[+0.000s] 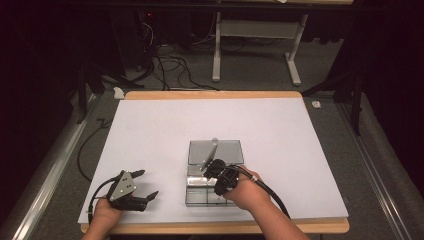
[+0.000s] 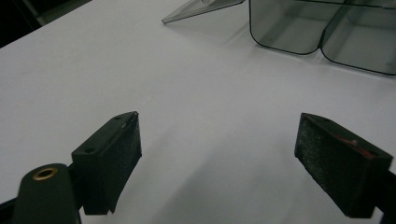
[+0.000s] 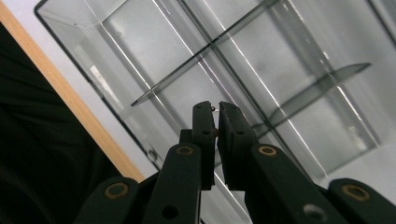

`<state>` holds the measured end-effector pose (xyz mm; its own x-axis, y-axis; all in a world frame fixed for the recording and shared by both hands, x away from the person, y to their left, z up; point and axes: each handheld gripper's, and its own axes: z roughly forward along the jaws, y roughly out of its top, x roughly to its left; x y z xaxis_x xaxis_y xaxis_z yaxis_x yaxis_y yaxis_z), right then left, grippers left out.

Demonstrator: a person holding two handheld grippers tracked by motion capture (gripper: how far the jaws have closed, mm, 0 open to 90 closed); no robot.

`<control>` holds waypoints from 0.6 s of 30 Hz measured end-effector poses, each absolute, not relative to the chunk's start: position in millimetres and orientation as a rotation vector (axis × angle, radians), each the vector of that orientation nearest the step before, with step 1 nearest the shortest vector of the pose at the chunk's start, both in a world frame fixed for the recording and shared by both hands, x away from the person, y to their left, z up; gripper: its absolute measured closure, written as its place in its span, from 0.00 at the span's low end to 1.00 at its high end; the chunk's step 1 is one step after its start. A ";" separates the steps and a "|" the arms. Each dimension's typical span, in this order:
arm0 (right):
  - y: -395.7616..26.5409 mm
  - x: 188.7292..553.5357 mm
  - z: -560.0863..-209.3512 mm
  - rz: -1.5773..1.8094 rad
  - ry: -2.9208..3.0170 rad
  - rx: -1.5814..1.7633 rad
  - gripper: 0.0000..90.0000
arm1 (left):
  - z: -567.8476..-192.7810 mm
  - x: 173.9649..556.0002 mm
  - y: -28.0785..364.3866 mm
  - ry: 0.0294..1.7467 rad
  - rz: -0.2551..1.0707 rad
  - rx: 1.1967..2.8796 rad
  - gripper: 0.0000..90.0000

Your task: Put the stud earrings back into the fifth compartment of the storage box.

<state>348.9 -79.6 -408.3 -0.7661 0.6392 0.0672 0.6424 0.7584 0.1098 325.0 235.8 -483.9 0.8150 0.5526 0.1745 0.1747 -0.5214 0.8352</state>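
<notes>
A clear plastic compartment box lies near the table's front, right of centre. One narrow clear lid flap stands tilted up over it. My right gripper hovers over the middle of the box, and in the right gripper view its jaws are pressed almost together above the empty compartments and dividers. A tiny brass-coloured speck sits between them; I cannot tell what it is. My left gripper rests at the front left, open with nothing between its fingers. The box and raised flap lie beyond it.
The white tabletop has a wooden front edge just behind the box. Cables and a stand's white legs are on the floor past the far edge.
</notes>
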 end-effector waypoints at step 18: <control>-77.2 352.7 -429.9 -0.204 -2.891 -1.069 0.92 | -484.0 324.9 235.9 0.533 0.536 2.099 0.17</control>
<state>352.7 -77.2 -429.9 -0.7595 0.6436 0.0949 0.6506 0.7522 0.1051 324.9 235.9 -484.0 0.8147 0.5524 0.1764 0.1725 -0.5214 0.8357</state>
